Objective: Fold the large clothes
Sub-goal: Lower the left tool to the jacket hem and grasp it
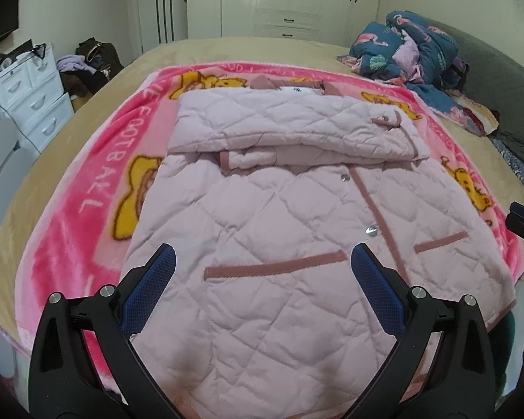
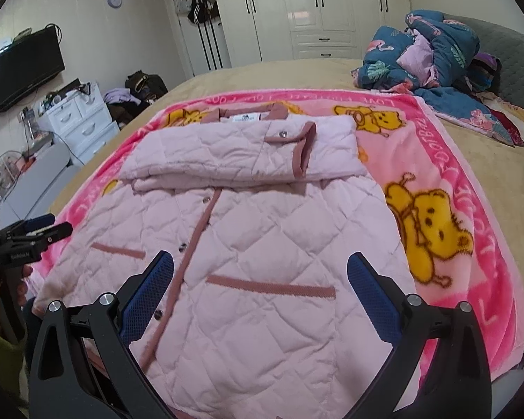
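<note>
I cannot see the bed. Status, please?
Left gripper open, right gripper open, both empty. Pink jacket flat on blanket, sleeves folded across. Nothing in the way.

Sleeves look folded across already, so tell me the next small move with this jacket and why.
Probably lower both grippers to the near hem of the pink quilted jacket and pinch its corners. The left gripper and right gripper both hover open above the lower half, holding nothing. The sleeves lie across the chest, so the bottom half, spread flat on the pink blanket, seems left to fold up toward the collar.
</note>
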Demonstrator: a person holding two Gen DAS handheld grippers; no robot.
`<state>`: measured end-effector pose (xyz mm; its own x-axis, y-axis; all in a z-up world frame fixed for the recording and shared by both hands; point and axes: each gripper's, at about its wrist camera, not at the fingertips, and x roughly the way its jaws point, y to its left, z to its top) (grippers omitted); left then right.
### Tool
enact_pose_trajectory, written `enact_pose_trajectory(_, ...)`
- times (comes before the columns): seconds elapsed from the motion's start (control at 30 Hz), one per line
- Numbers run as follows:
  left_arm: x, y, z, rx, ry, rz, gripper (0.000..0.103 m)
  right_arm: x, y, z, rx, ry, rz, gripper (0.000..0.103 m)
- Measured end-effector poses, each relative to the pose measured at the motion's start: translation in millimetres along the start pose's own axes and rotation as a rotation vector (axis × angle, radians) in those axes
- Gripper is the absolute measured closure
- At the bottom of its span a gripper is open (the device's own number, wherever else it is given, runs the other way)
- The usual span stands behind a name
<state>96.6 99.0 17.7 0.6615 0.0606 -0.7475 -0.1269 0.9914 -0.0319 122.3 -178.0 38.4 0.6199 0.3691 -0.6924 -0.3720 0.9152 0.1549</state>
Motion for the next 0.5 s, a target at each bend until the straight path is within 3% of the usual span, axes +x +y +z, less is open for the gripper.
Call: enact_pose_trajectory(0.5,10.4,35.7,-28.5,-0.024,0.081,0.08,0.008,14.3,-28.7,-32.6,0.039,0.094,-0.029,0.004)
